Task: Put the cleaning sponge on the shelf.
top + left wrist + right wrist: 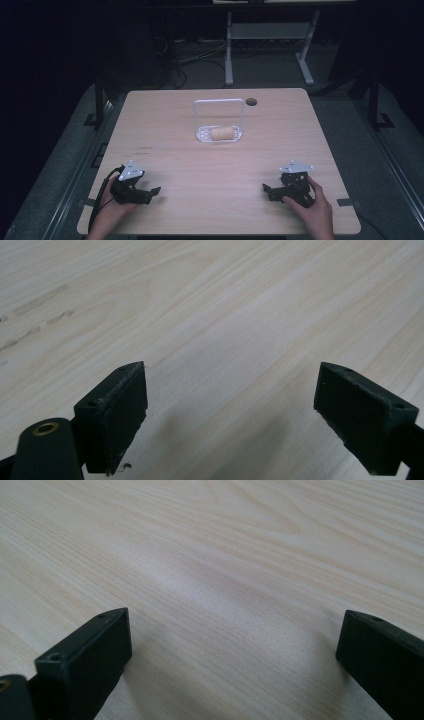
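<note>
A person is holding the left tool (150, 192) near the front left corner of the pale wooden surface (220, 165), its jaws pointing toward the middle. In the left gripper view the left tool (230, 420) is gaping wide and gripping nothing, with bare wood grain lying between the jaws. The right tool (270, 191) is sitting near the front right corner under the person's right hand (312, 210), pointing inward. In the right gripper view the right tool (232, 667) is likewise spreading wide and carrying nothing. Well apart from both, toward the far middle of the surface, a small white rack (219, 119) is standing upright, and a tan cylindrical piece (223, 133) is lying on its base.
</note>
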Demonstrator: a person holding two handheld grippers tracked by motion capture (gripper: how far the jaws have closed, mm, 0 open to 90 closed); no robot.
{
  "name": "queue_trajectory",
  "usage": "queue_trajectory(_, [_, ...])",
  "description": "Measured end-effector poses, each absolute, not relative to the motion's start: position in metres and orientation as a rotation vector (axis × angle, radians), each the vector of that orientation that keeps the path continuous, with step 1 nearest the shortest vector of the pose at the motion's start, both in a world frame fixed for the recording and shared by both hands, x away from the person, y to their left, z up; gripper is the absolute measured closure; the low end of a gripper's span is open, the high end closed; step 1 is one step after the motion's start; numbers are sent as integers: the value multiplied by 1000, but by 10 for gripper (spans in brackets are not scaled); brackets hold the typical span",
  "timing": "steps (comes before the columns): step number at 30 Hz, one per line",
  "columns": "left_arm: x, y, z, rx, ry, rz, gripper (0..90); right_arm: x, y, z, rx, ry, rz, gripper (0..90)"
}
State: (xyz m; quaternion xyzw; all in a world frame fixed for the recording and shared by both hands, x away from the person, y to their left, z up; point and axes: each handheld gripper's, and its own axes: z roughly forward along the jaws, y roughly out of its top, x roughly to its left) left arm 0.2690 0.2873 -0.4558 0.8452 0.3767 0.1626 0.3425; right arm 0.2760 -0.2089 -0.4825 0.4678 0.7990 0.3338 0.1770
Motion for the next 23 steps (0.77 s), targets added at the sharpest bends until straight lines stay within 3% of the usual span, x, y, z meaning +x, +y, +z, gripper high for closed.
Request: queue_trajectory(23, [263,298,-475,2171,960,421,129,276,-209,-483,1324,2261,946,10])
